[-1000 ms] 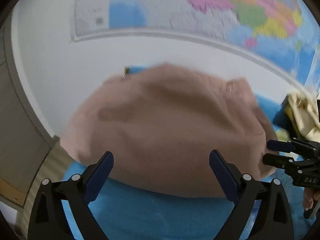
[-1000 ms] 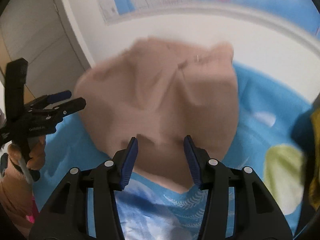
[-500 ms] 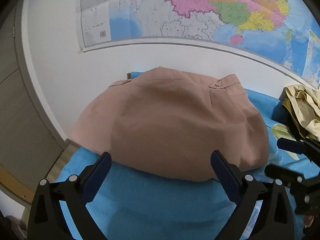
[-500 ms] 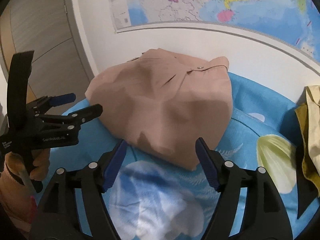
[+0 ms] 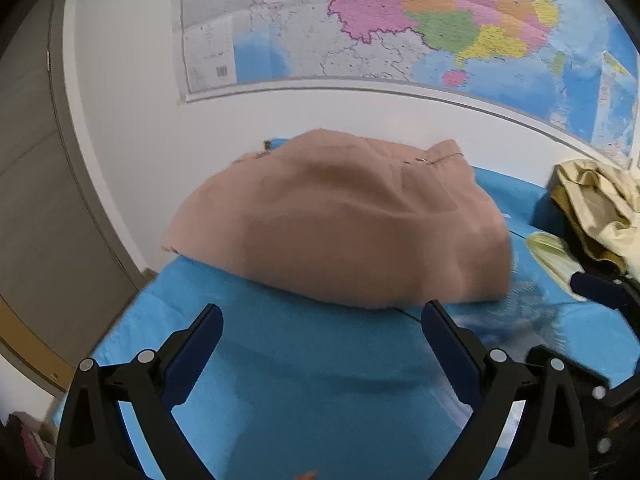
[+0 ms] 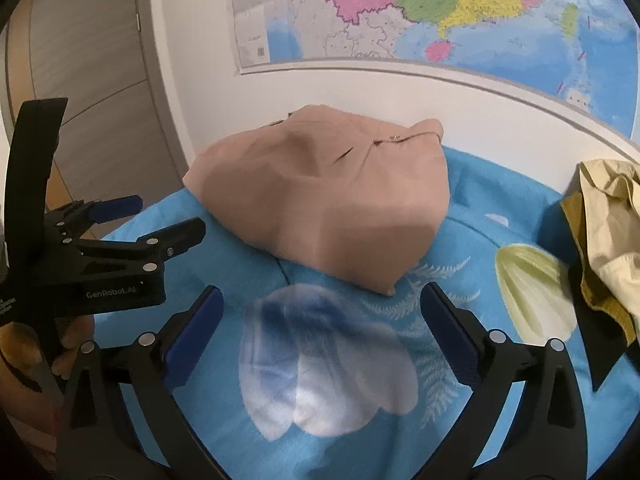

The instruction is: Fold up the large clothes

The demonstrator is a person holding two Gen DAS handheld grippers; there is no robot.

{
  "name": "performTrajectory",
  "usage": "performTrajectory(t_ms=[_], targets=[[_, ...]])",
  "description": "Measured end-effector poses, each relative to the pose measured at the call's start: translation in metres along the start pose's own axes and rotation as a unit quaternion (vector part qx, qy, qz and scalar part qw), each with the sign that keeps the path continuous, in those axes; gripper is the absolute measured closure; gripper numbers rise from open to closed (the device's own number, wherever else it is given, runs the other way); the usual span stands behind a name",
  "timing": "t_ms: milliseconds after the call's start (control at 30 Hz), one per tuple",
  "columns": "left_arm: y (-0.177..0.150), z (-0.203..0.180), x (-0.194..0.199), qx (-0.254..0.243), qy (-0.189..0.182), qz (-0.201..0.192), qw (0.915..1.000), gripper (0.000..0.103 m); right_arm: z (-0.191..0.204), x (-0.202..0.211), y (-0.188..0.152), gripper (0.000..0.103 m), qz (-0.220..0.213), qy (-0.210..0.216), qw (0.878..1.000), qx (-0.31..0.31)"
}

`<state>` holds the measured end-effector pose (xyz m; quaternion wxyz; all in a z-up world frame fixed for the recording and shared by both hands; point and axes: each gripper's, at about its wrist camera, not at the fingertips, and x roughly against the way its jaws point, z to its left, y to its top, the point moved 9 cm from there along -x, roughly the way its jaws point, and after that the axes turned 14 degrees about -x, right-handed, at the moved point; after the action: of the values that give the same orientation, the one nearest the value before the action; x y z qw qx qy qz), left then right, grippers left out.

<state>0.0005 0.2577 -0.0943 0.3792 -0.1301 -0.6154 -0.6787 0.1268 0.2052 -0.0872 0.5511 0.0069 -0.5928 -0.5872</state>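
A folded dusty-pink garment [image 5: 344,224] lies in a compact stack on the blue bed sheet [image 5: 304,384], against the white wall. It also shows in the right wrist view [image 6: 332,204]. My left gripper [image 5: 322,344] is open and empty, held back from the garment's near edge. It shows at the left of the right wrist view [image 6: 140,216]. My right gripper [image 6: 320,324] is open and empty, just short of the garment's near corner. Nothing touches the garment.
A crumpled cream and mustard garment [image 6: 608,236] lies on the bed at the right, also in the left wrist view [image 5: 600,208]. A wall map [image 5: 400,20] hangs above. A grey-brown door or cabinet [image 5: 40,200] stands at the left.
Both grippers have drawn back from the pink garment and sit farther from it. The right gripper has opened wider. The garment lies still, folded.
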Motion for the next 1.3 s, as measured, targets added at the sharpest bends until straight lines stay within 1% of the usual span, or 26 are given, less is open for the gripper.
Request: performTrajectory(t_ms=[67,167,300,433,567,733,900,1300], targets=[[-0.004,-0.003,0.002,0.006,-0.008,0.006,0.9999,0.007,-0.001,0.003,-0.005,0.006,0.001,0.001,1.000,-0.005],[-0.009,-0.006,0.005,0.005,0.001,0.010,0.9999,0.007,-0.002,0.008,-0.010,0.006,0.001,0.000,1.000,-0.011],[-0.017,-0.009,0.007,0.013,-0.002,0.022,0.9997,0.007,-0.001,0.013,-0.015,0.006,0.001,0.001,1.000,-0.008],[-0.023,-0.011,0.011,0.014,0.008,0.022,0.9996,0.007,0.002,0.019,-0.018,0.006,0.000,0.005,1.000,-0.005],[-0.031,-0.011,0.013,0.024,0.007,0.028,0.9993,0.007,0.004,0.023,-0.023,0.006,0.000,0.006,1.000,-0.003],[-0.038,-0.009,0.017,0.024,0.015,0.031,0.9991,0.007,0.007,0.029,-0.027,0.006,-0.005,0.009,1.000,-0.003],[-0.044,-0.012,0.020,0.024,0.014,0.032,0.9991,0.007,0.011,0.032,-0.032,0.006,-0.002,0.013,1.000,-0.002],[-0.050,-0.009,0.033,0.024,0.025,0.022,0.9992,0.007,0.016,0.039,-0.040,0.006,-0.002,0.015,1.000,-0.002]])
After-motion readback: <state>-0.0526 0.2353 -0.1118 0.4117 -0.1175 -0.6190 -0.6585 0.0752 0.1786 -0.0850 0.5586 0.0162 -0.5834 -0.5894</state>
